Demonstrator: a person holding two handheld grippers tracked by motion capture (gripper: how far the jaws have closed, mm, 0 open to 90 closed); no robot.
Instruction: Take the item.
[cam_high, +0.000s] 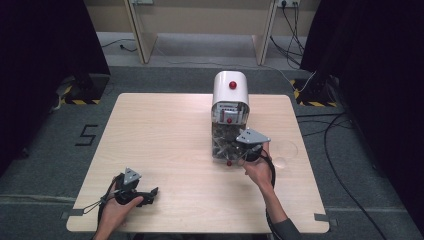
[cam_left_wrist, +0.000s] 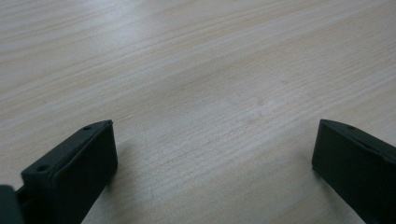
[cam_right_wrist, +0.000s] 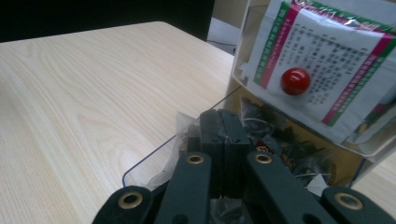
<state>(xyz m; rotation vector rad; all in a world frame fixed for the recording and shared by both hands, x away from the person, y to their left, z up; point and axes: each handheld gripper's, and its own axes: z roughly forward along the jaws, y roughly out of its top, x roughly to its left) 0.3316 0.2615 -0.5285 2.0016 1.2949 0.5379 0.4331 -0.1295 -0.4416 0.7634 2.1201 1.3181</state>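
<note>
We see the left gripper low on the near-left wooden surface, fingers spread wide over bare wood. Right gripper has its fingers pressed together inside the clear drawer of the white dispenser box, among dark sachets. Whether they pinch one, we cannot tell. Packet print behind the red knob is unreadable.

Dispenser box at table centre-rear; right gripper at its front, left gripper near-left.
</note>
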